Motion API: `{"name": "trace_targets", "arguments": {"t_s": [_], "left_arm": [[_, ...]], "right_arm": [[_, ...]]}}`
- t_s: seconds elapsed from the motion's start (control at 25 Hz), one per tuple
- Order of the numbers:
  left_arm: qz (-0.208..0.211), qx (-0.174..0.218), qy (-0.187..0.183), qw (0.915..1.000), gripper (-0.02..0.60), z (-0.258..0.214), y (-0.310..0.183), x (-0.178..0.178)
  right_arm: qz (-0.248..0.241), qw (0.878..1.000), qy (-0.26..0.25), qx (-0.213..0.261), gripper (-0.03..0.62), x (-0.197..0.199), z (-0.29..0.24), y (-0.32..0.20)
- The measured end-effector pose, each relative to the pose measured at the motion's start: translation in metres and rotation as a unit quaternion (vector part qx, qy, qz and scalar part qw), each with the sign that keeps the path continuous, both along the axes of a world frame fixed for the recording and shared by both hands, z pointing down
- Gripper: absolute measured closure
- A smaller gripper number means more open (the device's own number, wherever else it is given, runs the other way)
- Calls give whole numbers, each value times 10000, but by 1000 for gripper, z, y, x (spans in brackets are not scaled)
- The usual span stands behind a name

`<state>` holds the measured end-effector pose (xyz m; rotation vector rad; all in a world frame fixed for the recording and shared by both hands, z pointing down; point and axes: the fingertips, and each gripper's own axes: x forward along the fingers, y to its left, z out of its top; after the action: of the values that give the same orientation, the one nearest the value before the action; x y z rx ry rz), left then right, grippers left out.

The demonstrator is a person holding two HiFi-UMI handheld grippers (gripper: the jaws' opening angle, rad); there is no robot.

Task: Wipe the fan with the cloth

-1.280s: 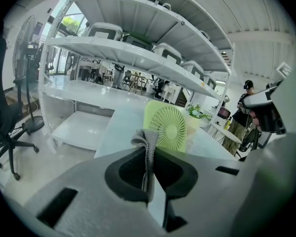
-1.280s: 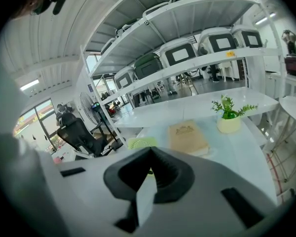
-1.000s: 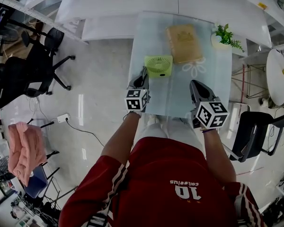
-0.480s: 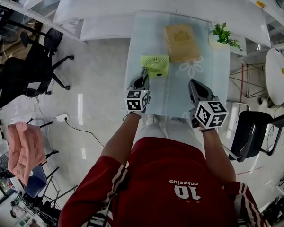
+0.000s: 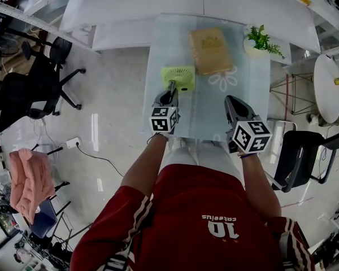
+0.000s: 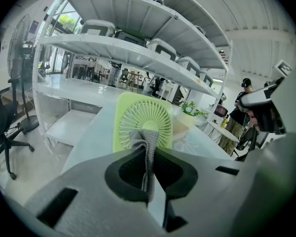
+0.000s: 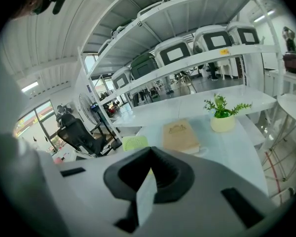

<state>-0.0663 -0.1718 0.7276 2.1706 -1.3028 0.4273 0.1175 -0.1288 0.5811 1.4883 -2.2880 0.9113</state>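
Stands at the near edge of a glass-topped bench (image 5: 246,103), a gripper in each hand. Pinches a fold of grey knitted cloth (image 6: 145,139) in the left gripper (image 6: 149,157), jaws clenched on it, fabric poking out past the tips. Aims that gripper at the green fan (image 6: 140,113), upright on the bench just ahead with its grille facing the jaws; cannot tell whether cloth and grille touch. Holds the right gripper (image 7: 147,179) over the same near edge, jaws pressed together on nothing, well to the right of the fan.

Ahead of both grippers and between their lines, a tan book (image 5: 210,51) flat on the glass, just beyond the fan and to its right. Between the right gripper and the book, a white flower outline (image 5: 223,81) on the surface. Farther ahead and right of the right gripper, a small potted plant (image 5: 259,41) at the bench's far corner.

Beyond the bench, white shelving (image 6: 138,51) loaded with hard cases (image 7: 173,51). Left of the left gripper, pale floor, black office chairs (image 5: 37,86), a power strip (image 5: 75,141) with its cable, and farther back a pink towel (image 5: 28,182). Right of the right gripper, a round white table (image 5: 329,89) and another black chair (image 5: 302,161).
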Motion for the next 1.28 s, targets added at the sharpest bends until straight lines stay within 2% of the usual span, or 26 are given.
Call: {"name": "trace_targets", "arguments": {"t_s": [1.28], "left_arm": [[449, -66, 117, 9989, 554, 6, -9, 74]], "right_arm": [[348, 9993, 95, -60, 589, 55, 5, 6]]}}
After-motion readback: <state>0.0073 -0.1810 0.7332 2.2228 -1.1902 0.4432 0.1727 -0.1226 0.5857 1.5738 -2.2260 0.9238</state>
